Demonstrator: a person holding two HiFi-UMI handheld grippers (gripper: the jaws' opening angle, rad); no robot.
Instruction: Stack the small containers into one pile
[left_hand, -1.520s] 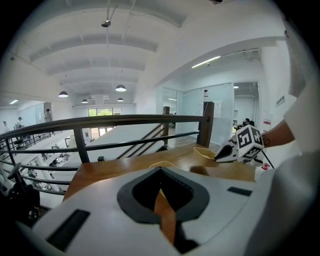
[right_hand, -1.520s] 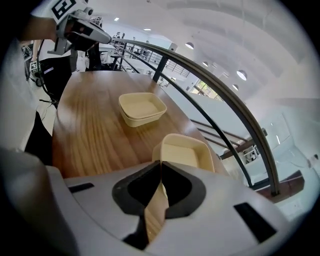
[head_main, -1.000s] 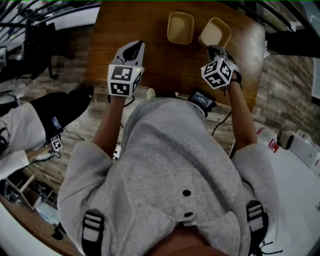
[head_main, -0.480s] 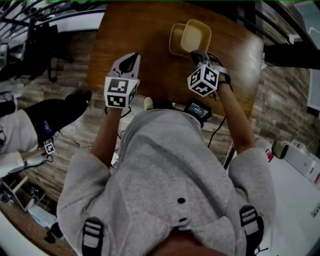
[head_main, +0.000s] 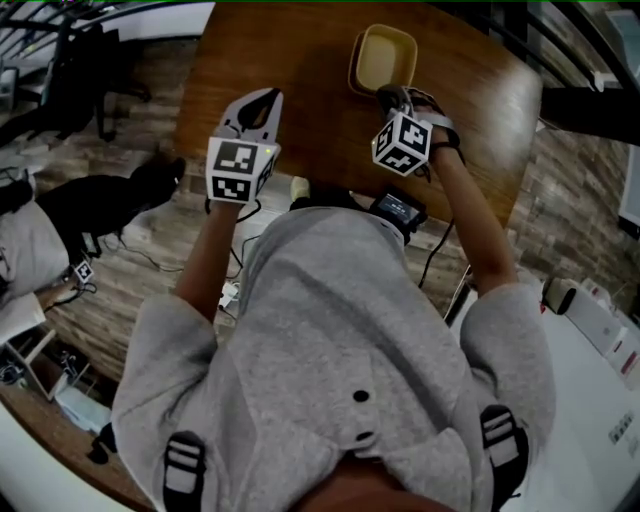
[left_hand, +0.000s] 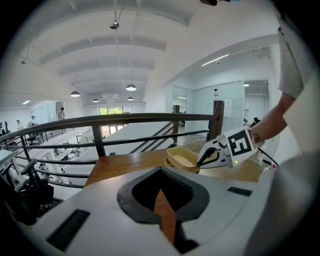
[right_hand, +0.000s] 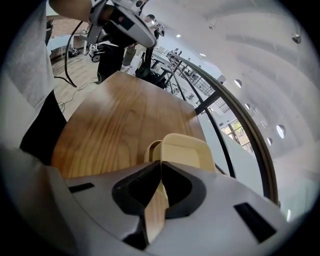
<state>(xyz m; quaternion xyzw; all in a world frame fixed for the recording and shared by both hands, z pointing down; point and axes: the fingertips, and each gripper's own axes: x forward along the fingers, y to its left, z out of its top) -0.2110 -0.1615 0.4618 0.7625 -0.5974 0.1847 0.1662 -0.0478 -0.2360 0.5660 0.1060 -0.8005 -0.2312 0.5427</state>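
The right gripper (right_hand: 160, 164) is clamped on the near rim of the upper container (head_main: 386, 55), the thin wall pinched between its two jaws. This pale yellow, rounded-square tub is held directly over the lower container (right_hand: 152, 149), a matching tub standing on the wooden table (head_main: 300, 60). The upper tub covers most of the lower container, so that only the lower container's left edge peeks out from under it. The left gripper view shows the upper one tilted and riding higher than the lower container's rim. Whether the two touch I cannot tell.

The left gripper (left_hand: 160, 186) has its jaws together with nothing between them. It hovers above the table, well apart from the lower container, to its left and nearer the person. A dark railing (left_hand: 125, 119) runs past the table edge on the far side of the lower container.
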